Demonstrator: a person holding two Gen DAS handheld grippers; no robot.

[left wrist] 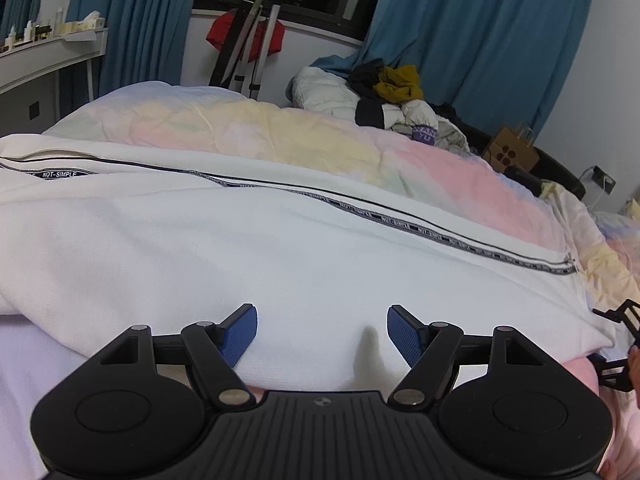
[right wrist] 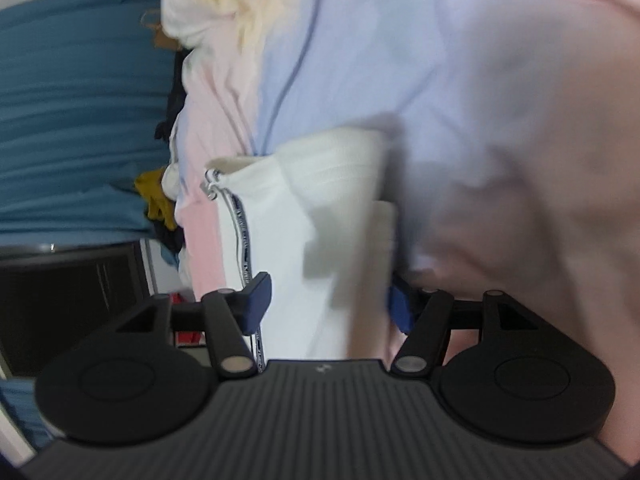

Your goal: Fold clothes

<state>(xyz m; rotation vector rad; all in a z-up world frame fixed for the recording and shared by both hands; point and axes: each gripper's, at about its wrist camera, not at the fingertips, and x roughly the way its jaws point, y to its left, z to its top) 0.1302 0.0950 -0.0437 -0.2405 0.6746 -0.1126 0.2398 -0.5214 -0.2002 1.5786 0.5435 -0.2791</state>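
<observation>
Your left gripper (left wrist: 322,334) stood wide over the white zip jacket (left wrist: 240,256) lying on the bed (left wrist: 460,176). Your right gripper (right wrist: 326,300) stood apart around its hem, not pressing; the fold could slip open.

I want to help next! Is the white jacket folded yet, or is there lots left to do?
Not folded yet. The white jacket is zipped up and spread out on the bed, so that part looks done. Both grippers are open: the left gripper sits over the jacket and the right gripper has the hem loose between its fingers. All the folds are left, and a pile of clothes waits by the curtain.
</observation>
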